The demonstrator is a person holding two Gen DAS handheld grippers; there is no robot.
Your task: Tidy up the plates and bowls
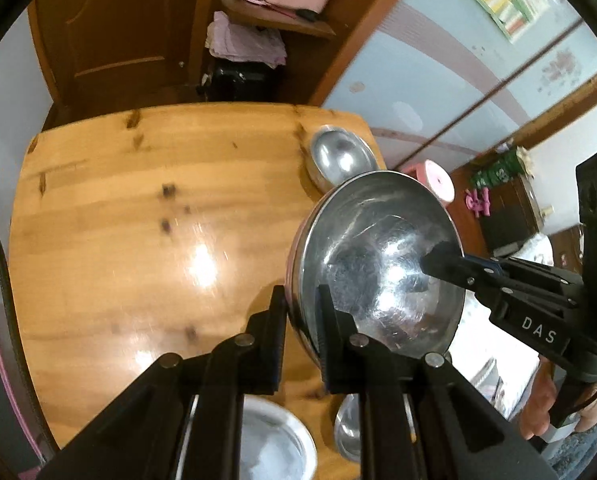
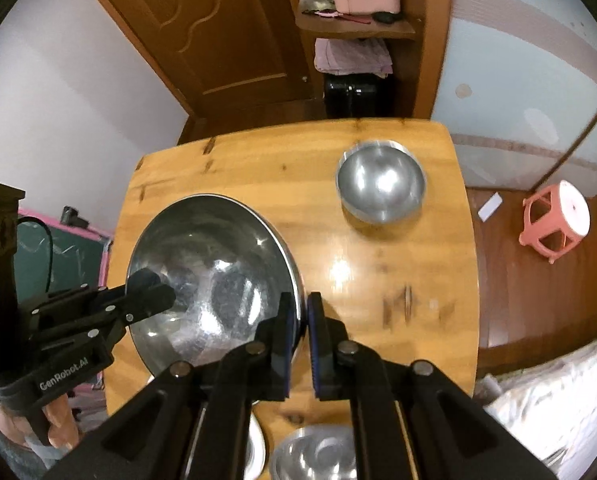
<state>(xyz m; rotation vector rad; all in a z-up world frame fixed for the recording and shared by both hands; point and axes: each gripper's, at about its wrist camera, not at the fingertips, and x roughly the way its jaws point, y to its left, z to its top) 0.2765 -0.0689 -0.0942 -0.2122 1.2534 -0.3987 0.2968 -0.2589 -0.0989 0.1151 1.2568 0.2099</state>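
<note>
transport is the step in hand: the left tool (image 1: 301, 330) and the right tool (image 2: 299, 340) each pinch opposite rims of the big steel bowl (image 2: 214, 276), held above the worktop (image 1: 110, 208), and next it needs level lowering, maybe near the smaller bowl (image 2: 380, 184).

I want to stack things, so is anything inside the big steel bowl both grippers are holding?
The big bowl holds nothing loose; only one finger of each gripper, left and right, reaches inside its rim. Its underside is hidden.
</note>
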